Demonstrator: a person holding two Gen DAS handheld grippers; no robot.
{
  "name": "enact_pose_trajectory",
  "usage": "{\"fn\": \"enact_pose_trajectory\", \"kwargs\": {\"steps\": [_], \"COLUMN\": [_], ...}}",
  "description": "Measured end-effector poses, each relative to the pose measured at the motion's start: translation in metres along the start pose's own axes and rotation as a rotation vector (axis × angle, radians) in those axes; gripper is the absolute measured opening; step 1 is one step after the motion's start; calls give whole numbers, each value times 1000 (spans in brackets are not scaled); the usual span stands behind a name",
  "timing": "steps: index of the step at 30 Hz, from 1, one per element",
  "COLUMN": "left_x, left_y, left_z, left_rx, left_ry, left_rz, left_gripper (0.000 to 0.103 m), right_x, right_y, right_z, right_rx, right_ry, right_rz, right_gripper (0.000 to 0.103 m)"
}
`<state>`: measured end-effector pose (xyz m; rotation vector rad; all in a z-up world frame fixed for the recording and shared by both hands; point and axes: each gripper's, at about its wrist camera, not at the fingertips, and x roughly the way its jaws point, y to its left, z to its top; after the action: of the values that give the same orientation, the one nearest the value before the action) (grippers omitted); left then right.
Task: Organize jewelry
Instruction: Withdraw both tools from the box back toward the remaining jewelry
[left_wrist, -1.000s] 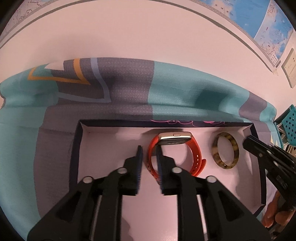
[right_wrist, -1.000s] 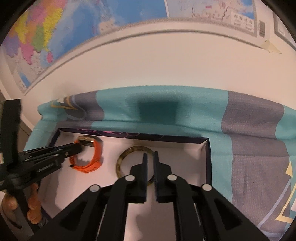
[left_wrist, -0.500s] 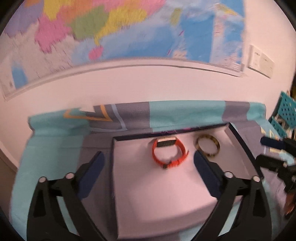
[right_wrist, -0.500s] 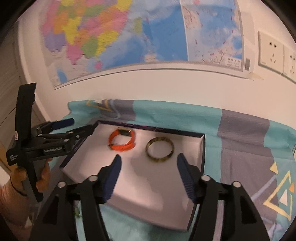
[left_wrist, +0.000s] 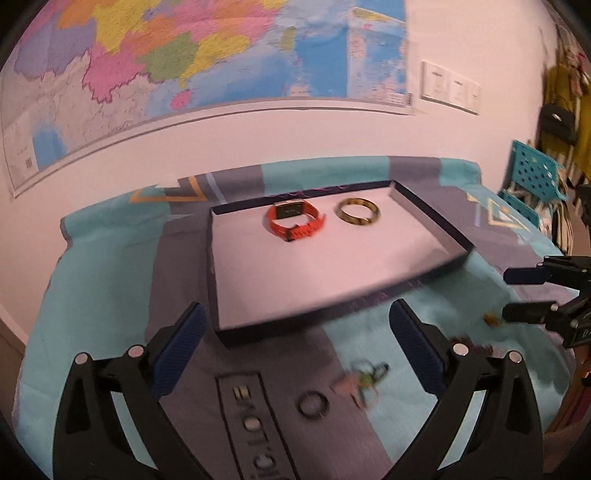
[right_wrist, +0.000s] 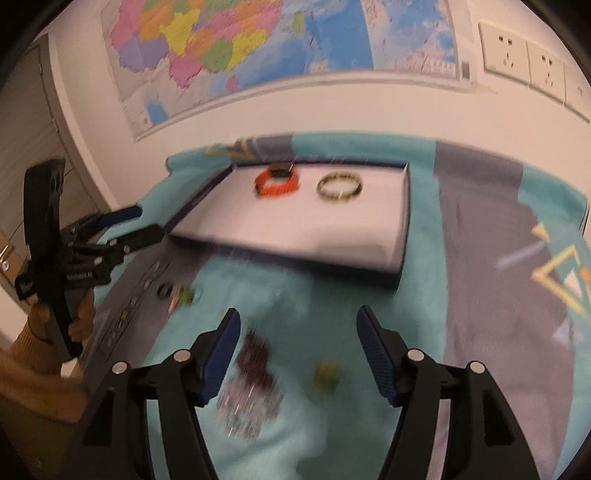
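**Two pieces stored, loose jewelry waits in front of the tray**

Both grippers are held above the cloth with nothing between the fingers. The jaws of the left gripper (left_wrist: 295, 347) are spread wide apart, and the jaws of the right gripper (right_wrist: 297, 350) are spread wide as well.

The tray (left_wrist: 221, 295) is placed on the teal and grey cloth (left_wrist: 92, 277), near the wall. Inside it, at the far side, the orange watch (left_wrist: 295, 221) and the tortoiseshell bangle (left_wrist: 358, 216) are laid just beside each other, not touching.

The rest of the jewelry is found on the cloth in front of the tray: a dark ring (left_wrist: 313, 404), a small green and pink piece (left_wrist: 364, 380), a dark red beaded piece (right_wrist: 255, 365) and a small yellow piece (right_wrist: 325, 374). Their shapes are blurred, so details cannot be given.

The step in hand is judged to be the choice of the next piece. The beaded piece lies nearly between the right fingers and seems the easiest target. It should be approached from straight above and pinched across its narrow part, so that loose beads are not scattered. The free tray floor near the front should be used for placing.
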<state>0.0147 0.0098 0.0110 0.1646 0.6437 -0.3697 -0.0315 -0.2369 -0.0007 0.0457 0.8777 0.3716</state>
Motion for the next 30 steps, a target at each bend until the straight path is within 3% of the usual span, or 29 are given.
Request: {"fn": "enact_pose_trajectory", "kwargs": {"steps": [8, 17, 25, 30], "left_x": [-13, -16, -14, -14], "left_y": [-25, -2, -4, -16], "left_z": [-30, -48, -51, -48], "left_rx": [48, -3, -2, 20], "left_ry": [24, 71, 85, 82], "left_rz": [-50, -22, -36, -87], "left_gripper": [98, 98, 97, 97], "right_x": [4, 15, 14, 6], "right_y": [21, 32, 24, 18], "right_z": [-31, -41, -43, -43], "right_rx": [-14, -33, -11, 12], "right_ry": [69, 76, 55, 36], "right_rz": [41, 24, -27, -13], "right_gripper": [57, 56, 20, 16]}}
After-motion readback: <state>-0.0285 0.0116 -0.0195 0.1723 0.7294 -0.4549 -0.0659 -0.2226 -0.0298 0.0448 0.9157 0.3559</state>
